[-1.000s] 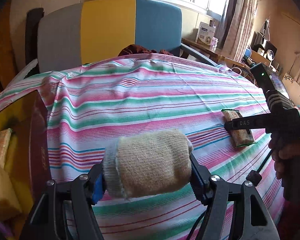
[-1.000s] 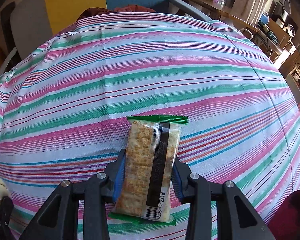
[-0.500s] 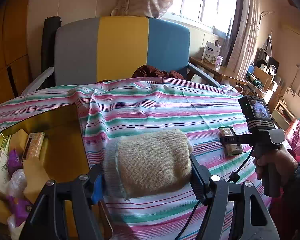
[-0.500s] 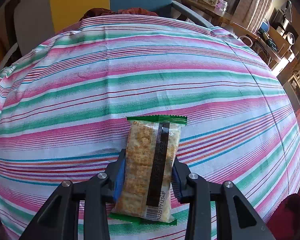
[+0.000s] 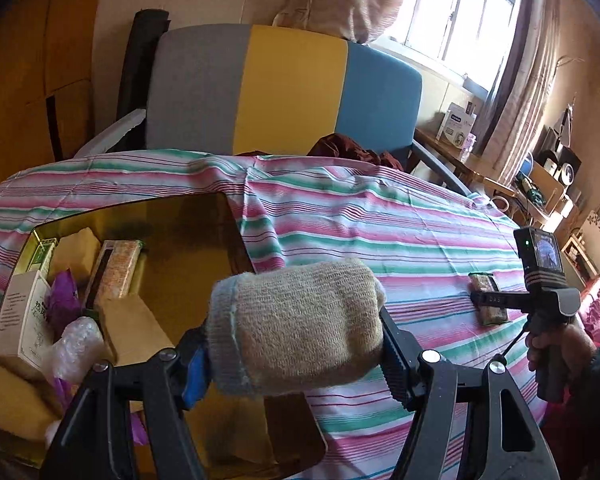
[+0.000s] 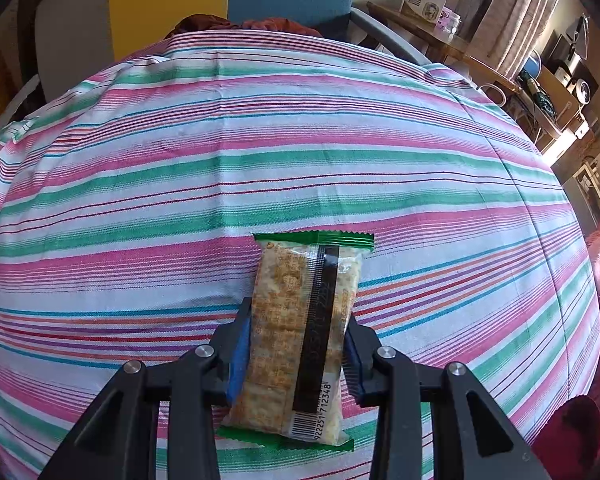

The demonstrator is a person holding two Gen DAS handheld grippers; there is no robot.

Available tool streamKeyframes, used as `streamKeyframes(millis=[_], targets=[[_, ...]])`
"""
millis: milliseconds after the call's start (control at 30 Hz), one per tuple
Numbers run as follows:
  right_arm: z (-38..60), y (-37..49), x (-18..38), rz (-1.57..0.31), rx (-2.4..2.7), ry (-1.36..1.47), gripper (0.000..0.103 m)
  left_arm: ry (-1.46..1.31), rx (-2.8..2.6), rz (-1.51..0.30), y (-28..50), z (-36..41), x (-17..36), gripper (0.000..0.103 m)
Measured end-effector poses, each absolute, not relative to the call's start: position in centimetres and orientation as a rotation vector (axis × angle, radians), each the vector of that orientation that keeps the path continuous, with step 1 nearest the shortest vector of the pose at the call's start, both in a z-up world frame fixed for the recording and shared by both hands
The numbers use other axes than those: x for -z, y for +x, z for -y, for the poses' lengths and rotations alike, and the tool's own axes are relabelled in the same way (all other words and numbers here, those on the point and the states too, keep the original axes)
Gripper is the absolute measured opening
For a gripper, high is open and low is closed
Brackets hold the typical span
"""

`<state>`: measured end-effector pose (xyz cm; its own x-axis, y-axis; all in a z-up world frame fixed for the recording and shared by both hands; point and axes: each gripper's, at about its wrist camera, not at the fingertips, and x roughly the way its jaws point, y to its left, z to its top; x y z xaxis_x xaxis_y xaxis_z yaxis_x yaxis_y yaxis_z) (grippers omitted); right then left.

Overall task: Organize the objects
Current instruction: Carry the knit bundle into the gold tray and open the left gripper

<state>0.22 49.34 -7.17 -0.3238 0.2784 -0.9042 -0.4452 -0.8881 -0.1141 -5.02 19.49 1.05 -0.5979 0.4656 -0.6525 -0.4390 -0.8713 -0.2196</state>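
Overhead, both grippers are clamped on their loads above the striped table.

Tilted downward, the left gripper (image 5: 296, 354) has its jaws closed on a rolled beige knitted sock (image 5: 296, 324), held crosswise over the right edge of the gold box (image 5: 188, 248) holding packets and cartons. The right gripper (image 6: 296, 350), steeply pitched, pinches a clear cracker packet (image 6: 304, 336) with green ends, lying on the tablecloth (image 6: 260, 152). A hand (image 5: 556, 350) grips its handle. Box contents are partly cut off at left; the sock hides the box's near side.
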Motion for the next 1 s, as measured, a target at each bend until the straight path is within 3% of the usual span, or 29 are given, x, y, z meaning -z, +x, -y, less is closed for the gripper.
streamKeyframes(millis=[267,800,1000], targets=[[-49.9,-0.5,7.6,-0.195,-2.232,-1.491,0.038,-1.135,-2.42,0.343,-11.8,-12.8,-1.7,0.07],[-50.2,-0.8,7.7,-0.177,-2.228,-1.5,0.038,-1.507,-2.382,0.224,-20.7,-14.5,5.2,0.073],[-50.2,-0.9,7.7,-0.169,-2.227,-1.498,0.038,-1.412,-2.443,0.223,-18.5,-12.9,3.3,0.076]])
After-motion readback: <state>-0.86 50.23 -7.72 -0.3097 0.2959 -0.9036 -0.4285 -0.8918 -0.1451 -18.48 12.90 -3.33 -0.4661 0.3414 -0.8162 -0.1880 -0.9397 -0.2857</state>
